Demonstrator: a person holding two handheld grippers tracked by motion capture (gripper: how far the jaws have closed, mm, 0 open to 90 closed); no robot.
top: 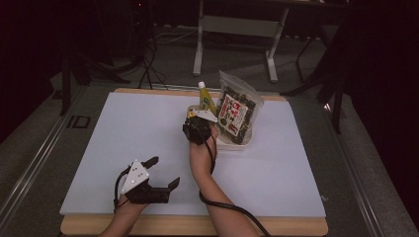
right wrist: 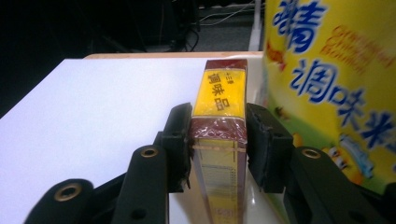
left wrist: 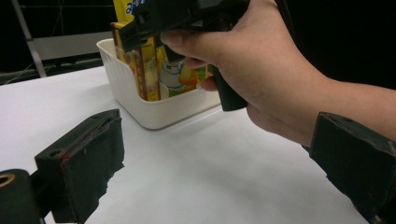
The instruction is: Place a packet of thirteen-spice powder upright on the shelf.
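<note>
Right gripper view: the right gripper [right wrist: 218, 140] has its 2 padded black fingers [right wrist: 180, 140] pressed on either side of a slim yellow and maroon seasoning box [right wrist: 219, 140], a glossy film-wrapped carton standing upright. I judge the grip made and the box not yet lifted clear: in the left gripper view it sits inside the white basket [left wrist: 135, 93], against the near wall, beside a yellow squeeze bottle [right wrist: 327, 84] with blue lettering. The basket is smooth moulded plastic with rounded corners. In the high view a crinkled clear snack bag [top: 238, 111] leans at the basket's far right side. The left gripper [top: 160, 173] rests low at the near edge of the matte white worktop [top: 123, 148], its fingers spread wide and holding nothing. Left to do, as I read it: carrying the box wherever it belongs.
</note>
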